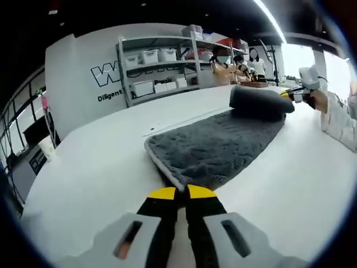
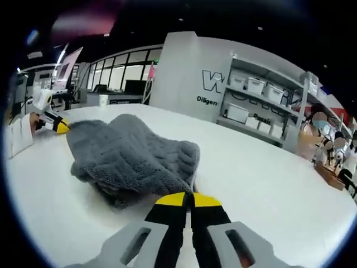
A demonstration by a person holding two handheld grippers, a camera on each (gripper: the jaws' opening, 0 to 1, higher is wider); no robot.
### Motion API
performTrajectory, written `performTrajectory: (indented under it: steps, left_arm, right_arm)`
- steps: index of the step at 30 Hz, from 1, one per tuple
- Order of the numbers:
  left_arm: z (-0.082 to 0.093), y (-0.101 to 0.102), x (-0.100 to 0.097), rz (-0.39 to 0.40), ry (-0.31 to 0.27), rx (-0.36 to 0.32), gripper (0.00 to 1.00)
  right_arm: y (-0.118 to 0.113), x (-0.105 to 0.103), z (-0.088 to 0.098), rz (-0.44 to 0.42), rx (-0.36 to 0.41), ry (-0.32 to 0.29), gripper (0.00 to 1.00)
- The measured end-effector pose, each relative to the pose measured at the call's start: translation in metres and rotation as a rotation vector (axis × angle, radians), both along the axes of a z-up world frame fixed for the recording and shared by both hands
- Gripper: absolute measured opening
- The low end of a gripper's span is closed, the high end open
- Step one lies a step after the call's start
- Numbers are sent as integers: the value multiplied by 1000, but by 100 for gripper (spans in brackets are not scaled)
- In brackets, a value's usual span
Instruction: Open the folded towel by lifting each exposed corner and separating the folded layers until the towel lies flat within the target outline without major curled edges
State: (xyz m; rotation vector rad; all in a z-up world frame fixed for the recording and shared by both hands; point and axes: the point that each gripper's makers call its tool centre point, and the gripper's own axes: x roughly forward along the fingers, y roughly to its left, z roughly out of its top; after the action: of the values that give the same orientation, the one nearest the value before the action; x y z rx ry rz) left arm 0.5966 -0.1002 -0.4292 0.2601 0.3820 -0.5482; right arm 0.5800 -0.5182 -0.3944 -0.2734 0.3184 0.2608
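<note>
Grey towel (image 1: 217, 145) on white desk (image 1: 100, 167), pinched at opposite ends by closed jaws, likely for unfolding.

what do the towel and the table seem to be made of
The towel looks like plush grey microfibre or terry: a deep, tufted pile with a pale stitched edge. The table looks like smooth white laminate or painted board, faintly glossy with soft reflections; which one is unclear.

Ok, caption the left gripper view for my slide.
Left gripper pinches the grey towel's near edge on a white table.
</note>
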Motion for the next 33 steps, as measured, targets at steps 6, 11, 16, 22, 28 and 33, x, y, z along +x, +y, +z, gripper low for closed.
performTrajectory:
  steps: [6,11,16,22,28,33]
  left_arm:
    - [0,10,1,26,4,-5,4]
    - [0,19,1,52,7,-9,4]
    - [0,23,1,65,7,-12,4]
    - [0,34,2,93,12,-14,4]
    - [-1,48,2,124,17,-15,4]
    - [-1,55,2,146,20,-19,4]
  right_arm:
    - [-14,-3,1,-36,4,1,0]
    - [-25,-3,3,-64,-1,-2,0]
    - [-29,-4,5,-74,1,-8,0]
    - [-39,-4,2,-104,-23,2,0]
    - [-48,-6,2,-124,-30,3,0]
    - [-54,-8,0,-136,-25,19,0]
